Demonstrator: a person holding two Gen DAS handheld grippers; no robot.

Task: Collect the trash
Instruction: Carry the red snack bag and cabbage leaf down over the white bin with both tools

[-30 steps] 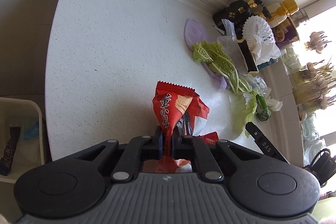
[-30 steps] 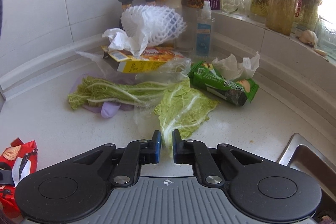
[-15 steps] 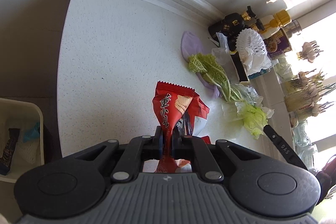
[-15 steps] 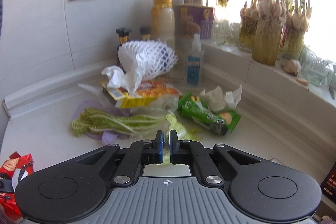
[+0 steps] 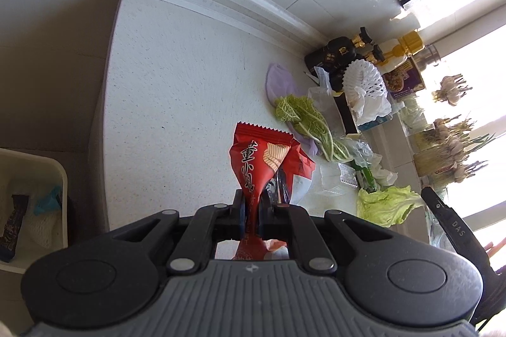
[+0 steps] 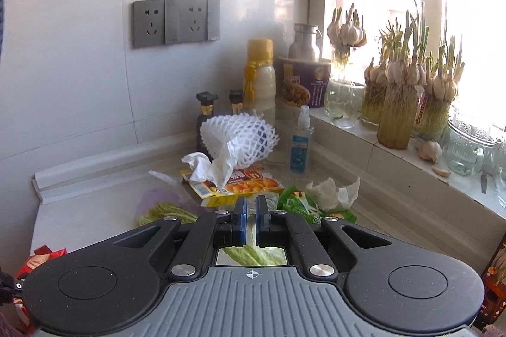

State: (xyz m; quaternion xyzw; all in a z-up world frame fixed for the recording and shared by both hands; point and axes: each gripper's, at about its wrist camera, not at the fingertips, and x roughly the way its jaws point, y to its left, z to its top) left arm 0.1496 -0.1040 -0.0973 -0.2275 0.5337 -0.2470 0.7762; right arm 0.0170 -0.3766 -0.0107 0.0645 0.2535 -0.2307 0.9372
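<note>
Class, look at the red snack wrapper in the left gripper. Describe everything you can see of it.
The red snack wrapper is glossy, crinkled foil-like plastic with a zigzag-cut top edge, black characters down its front and a picture of a ridged, pale snack. It stands upright, its lower part pinched between the closed left gripper, its top fanning out. A second red-and-white wrapper sits against its right side, above the white speckled countertop.

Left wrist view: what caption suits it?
Left tool grips a red snack wrapper above the white counter, bin at left.
</note>
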